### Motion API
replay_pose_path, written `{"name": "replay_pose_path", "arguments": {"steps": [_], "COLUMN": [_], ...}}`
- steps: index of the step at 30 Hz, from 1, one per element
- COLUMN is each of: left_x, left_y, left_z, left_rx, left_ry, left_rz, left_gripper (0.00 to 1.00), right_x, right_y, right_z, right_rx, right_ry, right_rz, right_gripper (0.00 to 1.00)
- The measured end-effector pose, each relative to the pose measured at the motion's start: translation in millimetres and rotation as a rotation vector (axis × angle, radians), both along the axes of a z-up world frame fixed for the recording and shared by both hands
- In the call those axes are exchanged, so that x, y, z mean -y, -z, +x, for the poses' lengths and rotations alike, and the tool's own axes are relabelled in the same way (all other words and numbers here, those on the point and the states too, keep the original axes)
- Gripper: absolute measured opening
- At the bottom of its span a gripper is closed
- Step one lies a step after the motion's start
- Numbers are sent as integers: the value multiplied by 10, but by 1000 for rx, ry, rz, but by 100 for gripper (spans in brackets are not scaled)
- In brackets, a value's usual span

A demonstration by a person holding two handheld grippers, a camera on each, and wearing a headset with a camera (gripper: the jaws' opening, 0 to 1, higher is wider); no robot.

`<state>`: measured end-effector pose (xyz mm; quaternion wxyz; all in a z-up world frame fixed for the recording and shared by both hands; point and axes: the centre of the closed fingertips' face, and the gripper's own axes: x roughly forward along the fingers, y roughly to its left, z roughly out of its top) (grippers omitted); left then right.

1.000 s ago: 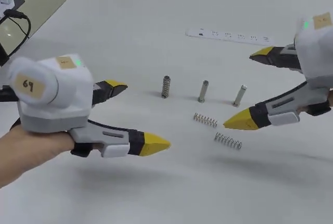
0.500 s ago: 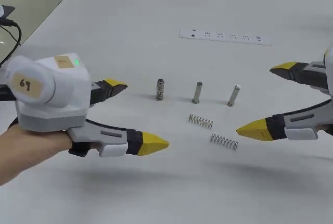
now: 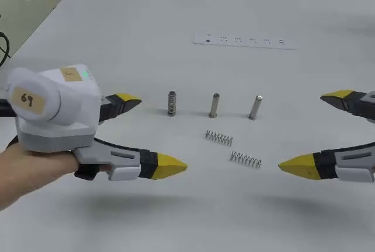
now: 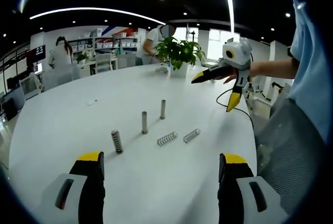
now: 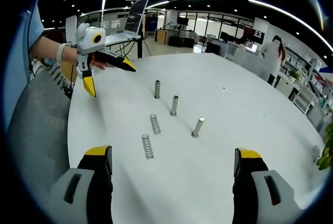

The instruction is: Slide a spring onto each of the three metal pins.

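Between your tongs: three pins (image 3: 214,105), two loose springs (image 3: 219,138).
Your left tongs (image 3: 161,132): open, empty.
Your right tongs (image 3: 301,132): open, empty.

Open-plan office, big white table (image 4: 57,125), potted plant (image 4: 179,53) (at its far end), strip lights (image 4: 88,11), desks (image 4: 98,65) beyond.

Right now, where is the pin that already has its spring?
Head view: the sprung pin stands leftmost of three, beside the middle pin, nearest the left gripper.
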<state>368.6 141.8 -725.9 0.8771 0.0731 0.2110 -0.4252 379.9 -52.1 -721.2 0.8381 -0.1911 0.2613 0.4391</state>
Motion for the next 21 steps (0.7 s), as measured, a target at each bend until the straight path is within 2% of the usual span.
{"name": "replay_pose_path", "arguments": {"steps": [13, 21], "left_x": [62, 99], "left_y": [55, 76], "left_z": [32, 45], "left_rx": [-11, -14], "left_ry": [28, 42], "left_rz": [7, 9], "left_gripper": [88, 87], "right_x": [245, 265], "right_y": [20, 0], "right_z": [-98, -112], "right_rx": [-18, -19], "right_ry": [64, 78], "right_rz": [0, 12], "right_gripper": [97, 96]}}
